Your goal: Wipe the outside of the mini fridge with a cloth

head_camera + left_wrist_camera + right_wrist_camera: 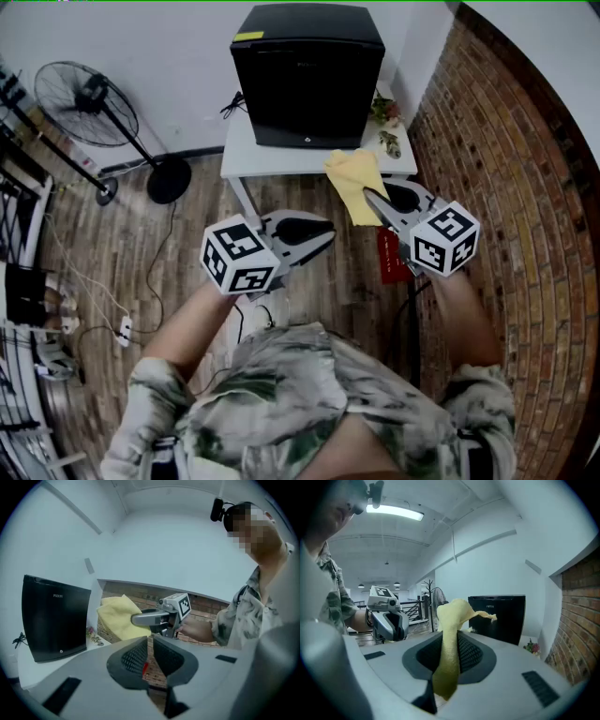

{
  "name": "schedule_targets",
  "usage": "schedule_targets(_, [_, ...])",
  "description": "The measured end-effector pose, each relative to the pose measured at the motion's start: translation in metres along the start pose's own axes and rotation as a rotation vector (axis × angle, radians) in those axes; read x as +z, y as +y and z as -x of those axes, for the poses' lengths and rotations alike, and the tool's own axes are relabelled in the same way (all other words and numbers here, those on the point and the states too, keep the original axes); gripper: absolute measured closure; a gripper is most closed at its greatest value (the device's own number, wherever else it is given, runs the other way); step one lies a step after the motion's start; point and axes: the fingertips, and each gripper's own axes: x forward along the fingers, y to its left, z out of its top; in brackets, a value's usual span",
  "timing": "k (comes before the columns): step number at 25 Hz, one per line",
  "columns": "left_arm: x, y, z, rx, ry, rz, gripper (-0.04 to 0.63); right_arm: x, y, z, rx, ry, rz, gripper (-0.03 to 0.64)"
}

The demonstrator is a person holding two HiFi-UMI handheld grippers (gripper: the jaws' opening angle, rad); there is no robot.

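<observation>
Pinching a yellow cloth (449, 634) between clenched jaws, the right gripper (373, 195) hovers just in front of the white table (246, 155), near its right front corner. The cloth sticks out past the jaws and flops toward the black mini fridge (307, 75), which stands upright along the table's back edge, clear of the cloth. The left gripper (326, 236) hangs over the wooden floor (141, 253), short of the table's front edge, its jaws drawn nearly together with nothing between them.
</observation>
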Motion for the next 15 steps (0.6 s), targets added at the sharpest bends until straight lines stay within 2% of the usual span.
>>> schedule_targets(9, [0.017,0.011,-0.010,0.004,-0.028,0.003,0.540,0.022,-0.020,-0.020,0.032,-0.001,0.035,0.534])
schedule_targets(15, [0.036,0.054,-0.004,-0.052,-0.035,0.003,0.540,0.064,-0.049,-0.064,0.046,0.011,0.025,0.531])
